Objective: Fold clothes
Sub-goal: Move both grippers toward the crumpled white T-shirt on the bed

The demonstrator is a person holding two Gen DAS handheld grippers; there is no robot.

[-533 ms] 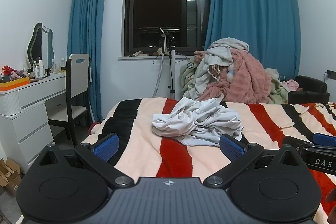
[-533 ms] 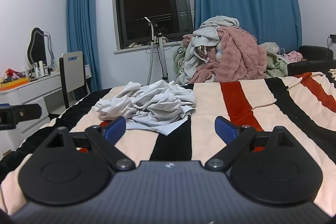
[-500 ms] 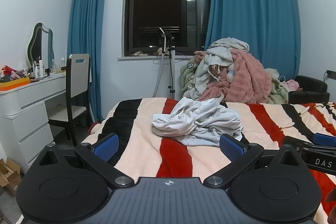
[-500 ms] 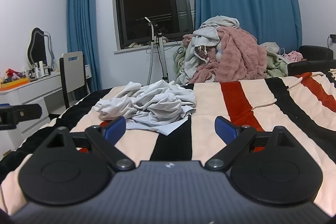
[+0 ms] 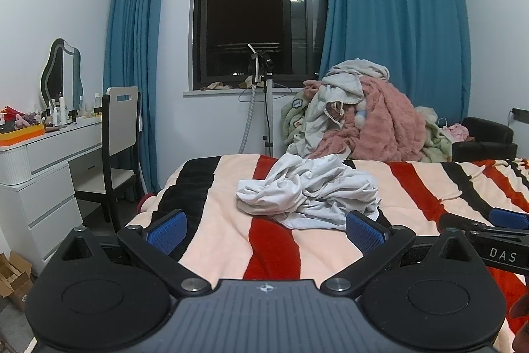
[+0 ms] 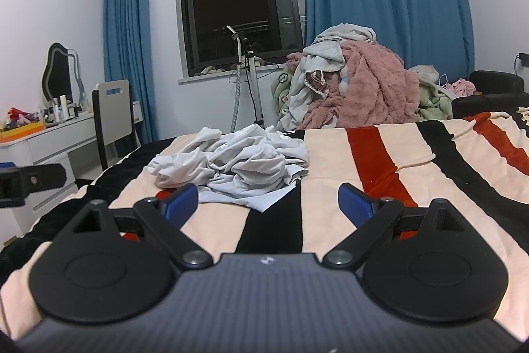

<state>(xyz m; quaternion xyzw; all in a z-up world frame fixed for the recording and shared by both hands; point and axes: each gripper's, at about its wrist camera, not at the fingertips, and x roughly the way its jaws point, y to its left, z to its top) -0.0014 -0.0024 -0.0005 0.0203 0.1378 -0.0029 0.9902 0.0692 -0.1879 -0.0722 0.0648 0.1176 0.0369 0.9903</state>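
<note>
Both grippers, left and right, gape empty; best pinch the crumpled white shirt, probably at its near edge, mid-bed

Crumpled white cloth garment, plush striped fleece blanket, matt black plastic tool with textured blue pads
</note>
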